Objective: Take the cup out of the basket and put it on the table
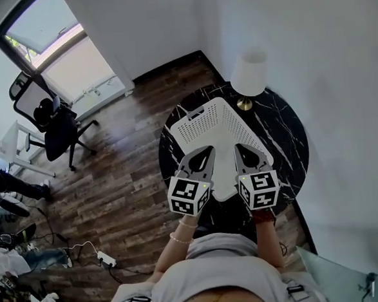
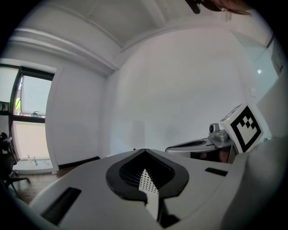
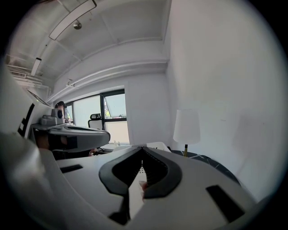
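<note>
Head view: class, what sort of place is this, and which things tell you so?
Probably an office or workroom. A black swivel chair stands by a big window on a wood-plank floor. A round black marble table carries a white lamp and a white basket.

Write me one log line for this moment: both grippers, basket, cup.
left gripper: shut, empty, above basket | right gripper: shut, empty, above basket | basket: on table | cup: not visible

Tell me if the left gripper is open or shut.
Shut. The left gripper's jaw tips meet, holding nothing; only the white basket shows through the gap behind them.
</note>
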Tool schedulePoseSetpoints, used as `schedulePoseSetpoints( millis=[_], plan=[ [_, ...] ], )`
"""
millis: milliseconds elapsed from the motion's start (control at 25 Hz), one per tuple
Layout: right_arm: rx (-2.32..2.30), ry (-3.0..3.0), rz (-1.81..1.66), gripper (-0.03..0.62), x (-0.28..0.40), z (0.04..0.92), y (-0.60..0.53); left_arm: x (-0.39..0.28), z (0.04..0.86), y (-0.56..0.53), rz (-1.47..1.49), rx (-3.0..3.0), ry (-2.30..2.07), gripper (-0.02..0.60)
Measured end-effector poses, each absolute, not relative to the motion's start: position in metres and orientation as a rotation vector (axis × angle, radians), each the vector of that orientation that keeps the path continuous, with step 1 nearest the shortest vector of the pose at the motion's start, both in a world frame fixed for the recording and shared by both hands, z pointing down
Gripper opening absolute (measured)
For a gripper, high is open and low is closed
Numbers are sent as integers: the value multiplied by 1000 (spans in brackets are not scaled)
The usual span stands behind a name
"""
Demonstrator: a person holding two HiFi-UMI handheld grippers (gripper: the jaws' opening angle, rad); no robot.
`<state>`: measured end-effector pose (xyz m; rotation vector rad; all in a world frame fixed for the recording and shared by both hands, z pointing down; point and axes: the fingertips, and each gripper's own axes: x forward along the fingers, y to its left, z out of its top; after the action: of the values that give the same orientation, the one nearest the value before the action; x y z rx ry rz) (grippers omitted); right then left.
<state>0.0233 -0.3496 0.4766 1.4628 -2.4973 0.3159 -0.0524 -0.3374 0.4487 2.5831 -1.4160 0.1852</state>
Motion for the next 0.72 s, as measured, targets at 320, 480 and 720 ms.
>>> schedulePoseSetpoints(
  millis=[320,480,720],
  plan=[
    [1491,-2388,356,11,18,505,-377,-54,463,-370,212,2612,-1307,5],
    [1483,-2352,393,11,10,521,-388,-63,472,-382,230,2607,-1279,5],
    [1448,-2300,424,11,2,545,-411,-72,481,-399,248,2595,-1259,5]
  ],
)
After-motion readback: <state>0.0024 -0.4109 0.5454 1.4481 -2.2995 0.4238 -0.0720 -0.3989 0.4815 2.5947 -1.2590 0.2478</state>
